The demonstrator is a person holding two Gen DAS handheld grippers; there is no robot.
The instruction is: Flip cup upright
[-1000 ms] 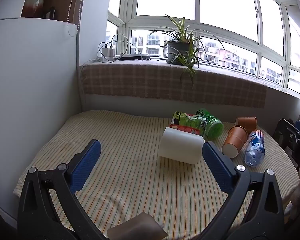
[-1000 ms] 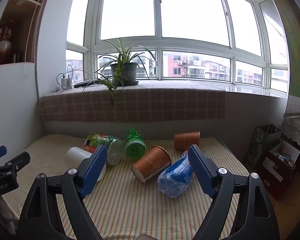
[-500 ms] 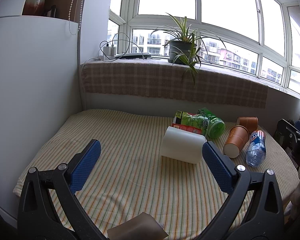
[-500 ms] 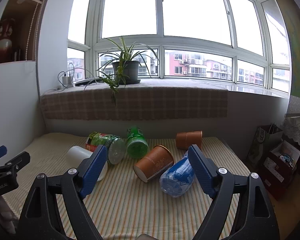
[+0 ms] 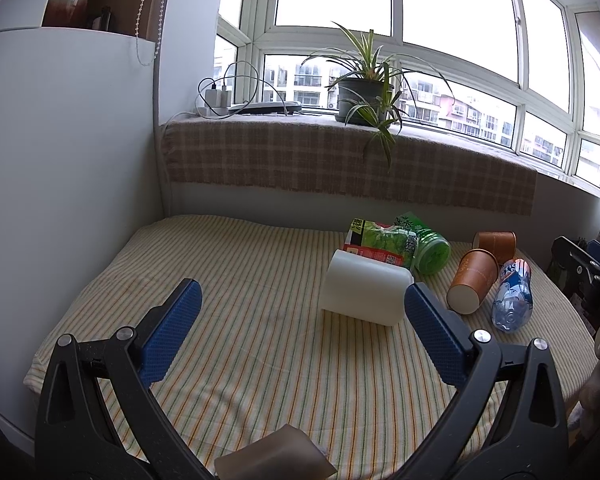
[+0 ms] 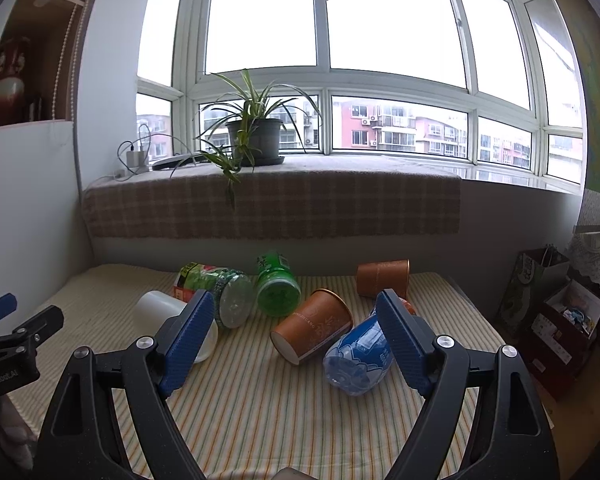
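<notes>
Left gripper spread wide over the striped tablecloth, holding nothing; right gripper likewise wide and empty. White cup on its side mid-table, just beside a green bottle; 2 brown cups also toppled, near a blue bottle.

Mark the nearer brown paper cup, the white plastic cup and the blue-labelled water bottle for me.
Nearer brown paper cup (image 6: 315, 330): right wrist view, side wall.
White plastic cup (image 5: 364, 293): left wrist view, side wall.
Blue-labelled water bottle (image 6: 358, 354): right wrist view, label area.
</notes>
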